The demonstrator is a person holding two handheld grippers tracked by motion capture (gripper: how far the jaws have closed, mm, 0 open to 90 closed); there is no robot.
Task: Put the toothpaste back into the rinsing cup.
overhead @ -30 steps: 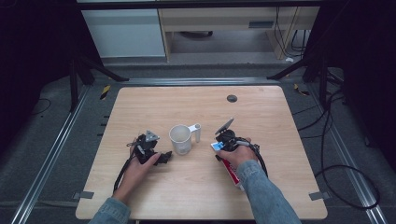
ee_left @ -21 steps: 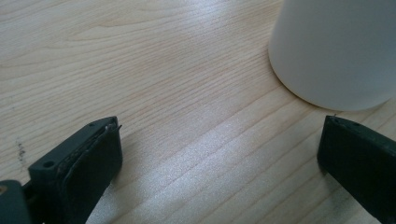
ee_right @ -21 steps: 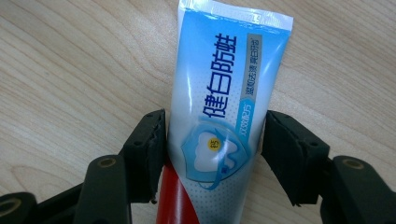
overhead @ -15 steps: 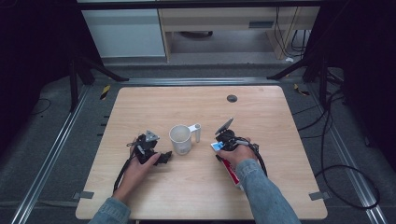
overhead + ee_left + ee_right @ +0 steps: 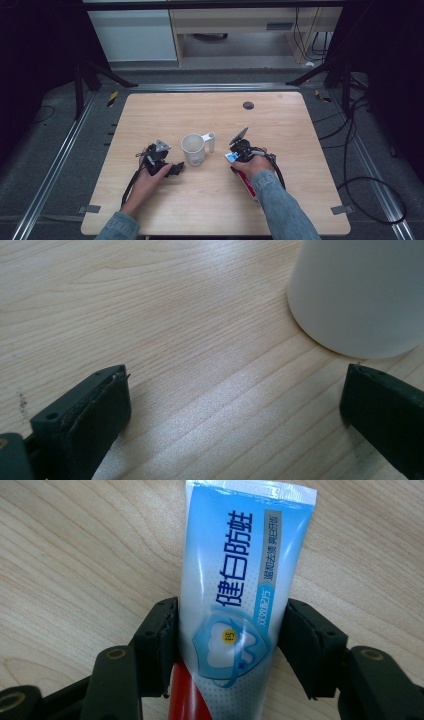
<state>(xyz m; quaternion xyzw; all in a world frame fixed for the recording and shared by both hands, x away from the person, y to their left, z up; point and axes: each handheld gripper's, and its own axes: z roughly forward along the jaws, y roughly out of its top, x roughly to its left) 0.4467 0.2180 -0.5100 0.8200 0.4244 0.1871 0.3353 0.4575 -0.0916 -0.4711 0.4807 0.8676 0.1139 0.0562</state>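
On table | white cup (image 5: 193, 148): contents unclear | right hand-held gripper (image 5: 227, 645): clamps toothpaste tube (image 5: 240, 585) | left (image 5: 235, 405): open

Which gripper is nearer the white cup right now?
Left. The left gripper sits just beside the white cup, jaws open, cup wall near one jaw tip. The right gripper lies farther off on the cup's handle side, clamped on a toothpaste tube.

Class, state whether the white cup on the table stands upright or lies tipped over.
Upright: the white cup shows its round open mouth facing up, base on the table.
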